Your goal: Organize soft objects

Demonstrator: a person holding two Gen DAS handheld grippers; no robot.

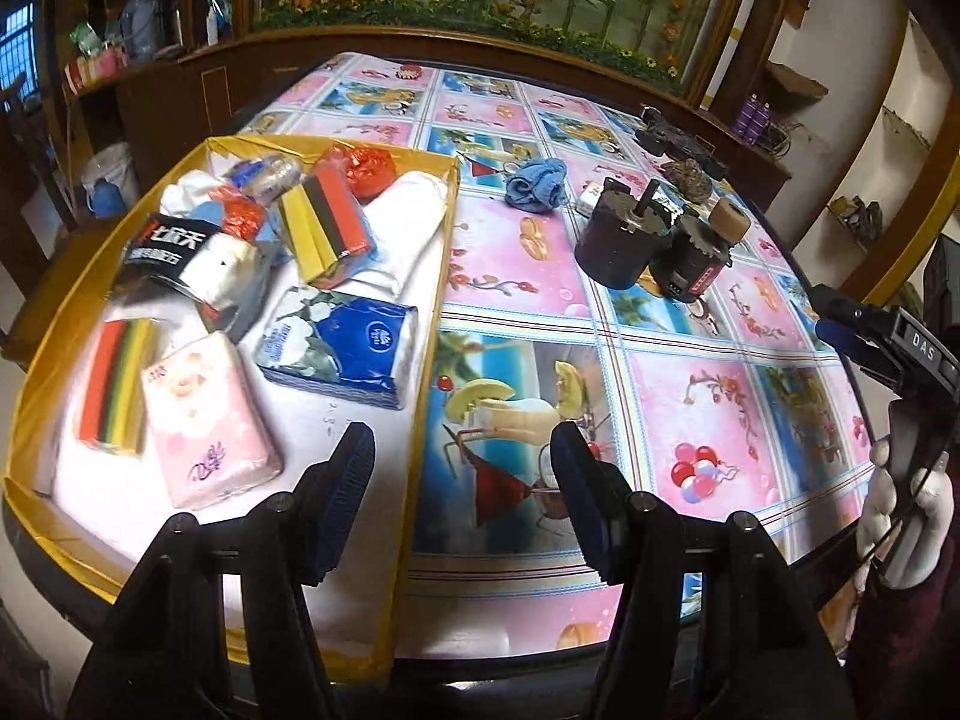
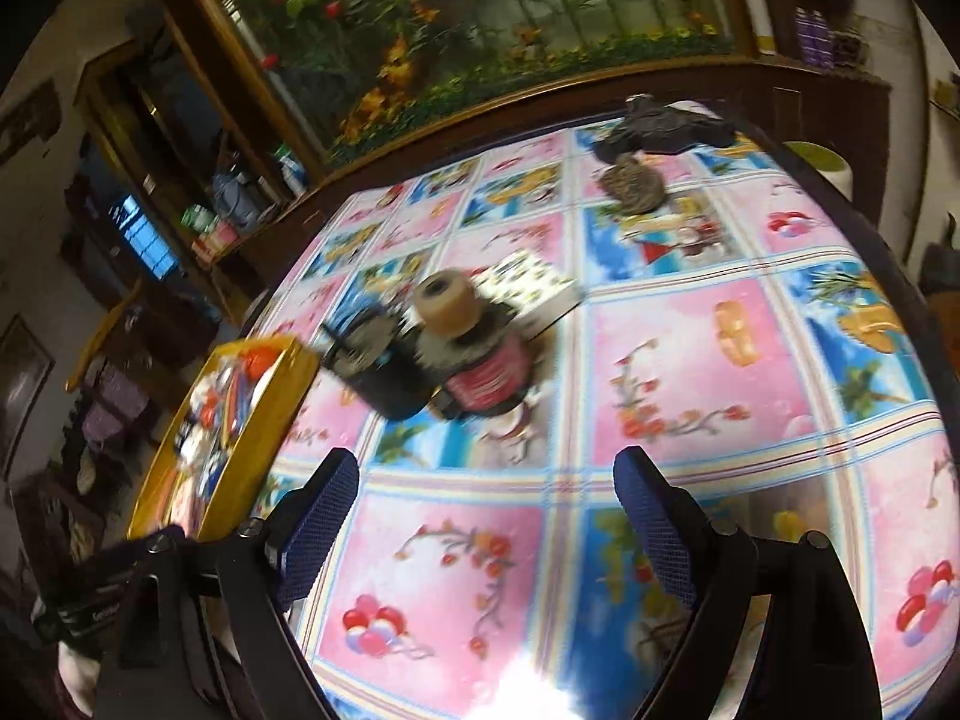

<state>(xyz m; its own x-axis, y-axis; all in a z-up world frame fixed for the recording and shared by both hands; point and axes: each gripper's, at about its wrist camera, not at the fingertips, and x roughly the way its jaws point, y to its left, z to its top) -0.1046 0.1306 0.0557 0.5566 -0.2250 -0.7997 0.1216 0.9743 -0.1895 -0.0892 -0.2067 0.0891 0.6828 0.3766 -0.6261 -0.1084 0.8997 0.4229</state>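
the left gripper [image 1: 462, 468] is pitched steeply downward over the near right wall of the yellow tray [image 1: 429, 324], one finger over the tray floor and the other over the table [image 1: 690, 396]. its fingers are set partly open, and nothing is held between them. the right gripper [image 2: 486, 504] is angled downward over the patterned table, its fingers spread wide and empty; in the left wrist view it is seen at the right edge, carried by a white-gloved hand [image 1: 906, 510].

inside the tray lie the soft items: a pink tissue pack [image 1: 207, 420], a blue tissue pack [image 1: 339, 354], two striped sponges [image 1: 117, 387], a crumpled red bag [image 1: 369, 168] and a white cloth [image 1: 414, 222]. a blue cloth [image 1: 536, 183] lies on the table, just beyond the tray's far right corner. two dark motors [image 1: 621, 240] stand together further right, with a tan roller [image 1: 729, 222] touching them. the right wrist view is blurred.
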